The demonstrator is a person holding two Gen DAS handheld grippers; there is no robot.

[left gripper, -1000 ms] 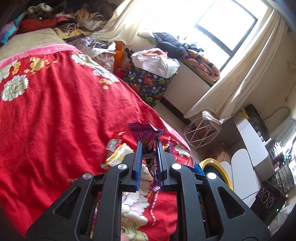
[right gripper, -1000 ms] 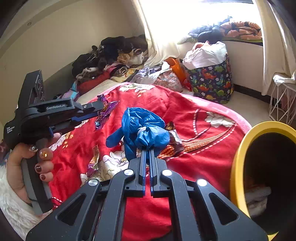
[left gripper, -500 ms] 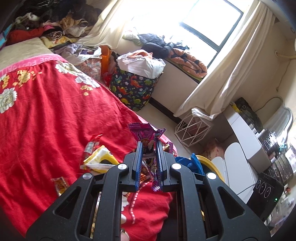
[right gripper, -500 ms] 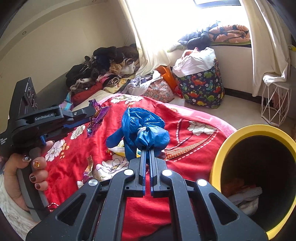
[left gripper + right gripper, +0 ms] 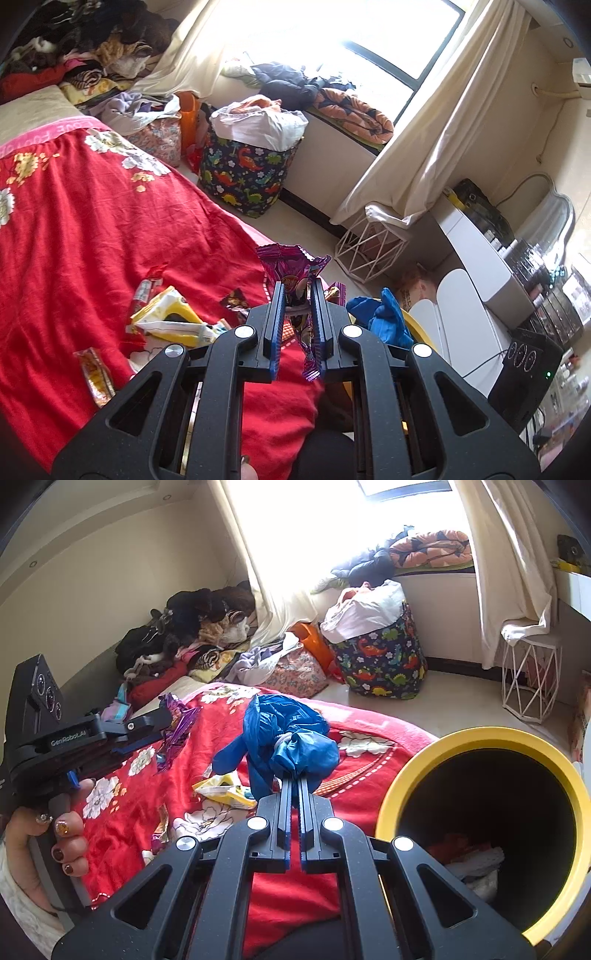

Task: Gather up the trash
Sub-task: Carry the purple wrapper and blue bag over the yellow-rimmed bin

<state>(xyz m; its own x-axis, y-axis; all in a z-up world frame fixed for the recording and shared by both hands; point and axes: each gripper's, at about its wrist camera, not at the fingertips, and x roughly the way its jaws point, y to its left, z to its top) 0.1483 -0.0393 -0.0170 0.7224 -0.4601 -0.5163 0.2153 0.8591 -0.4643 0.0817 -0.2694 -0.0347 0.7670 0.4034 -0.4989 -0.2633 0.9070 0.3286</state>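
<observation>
My left gripper is shut on a purple snack wrapper and holds it above the red bed cover. It also shows in the right wrist view with the wrapper. My right gripper is shut on a crumpled blue plastic bag, left of the yellow-rimmed bin, which holds some trash. The blue bag also shows in the left wrist view. Loose trash lies on the bed: a yellow packet, a red wrapper, an orange wrapper.
A dinosaur-print basket stands on the floor by the window. A white wire stool stands under the curtain. Clothes are piled at the bed's head. A white desk is at the right.
Both grippers have moved towards the bin with their loads. The bin fills more of the right wrist view. More of the loose wrappers on the bed are in view.
</observation>
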